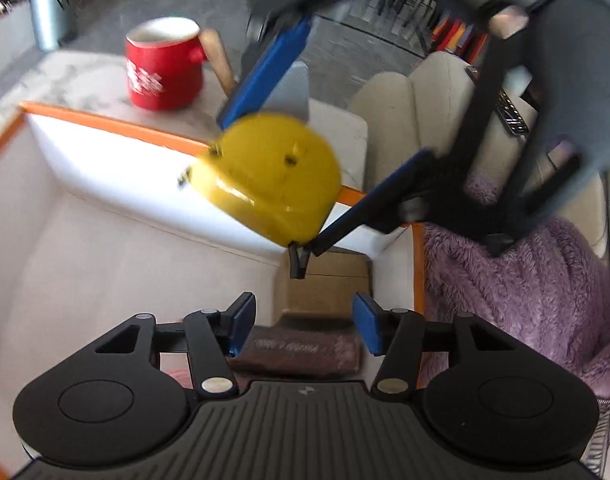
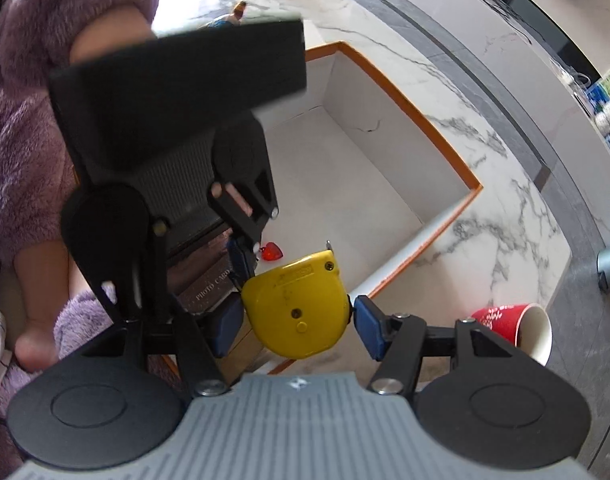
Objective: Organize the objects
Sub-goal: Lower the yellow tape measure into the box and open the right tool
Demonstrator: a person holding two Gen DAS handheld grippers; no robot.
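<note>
Nearest the right wrist camera, the right gripper (image 2: 295, 322) has its blue-padded fingers (image 2: 367, 326) clamped on a yellow tape measure (image 2: 297, 308), one pad on each side of its rounded case. The tape measure hangs above the near rim of the white box with orange edging (image 2: 445, 148) — over the corner closest to the red mug (image 2: 513, 330), which stands on the marble tabletop (image 2: 505, 216) just outside that box. In the left wrist view the left gripper (image 1: 301, 326) hovers above the box interior with its fingers (image 1: 241, 320) spread wide and nothing between them. Below it, on the box floor, lies a dark brown case (image 1: 301, 354) with a cardboard piece (image 1: 329, 288) just beyond. A small red heart (image 2: 272, 251) also rests inside the box — near the dark case.
</note>
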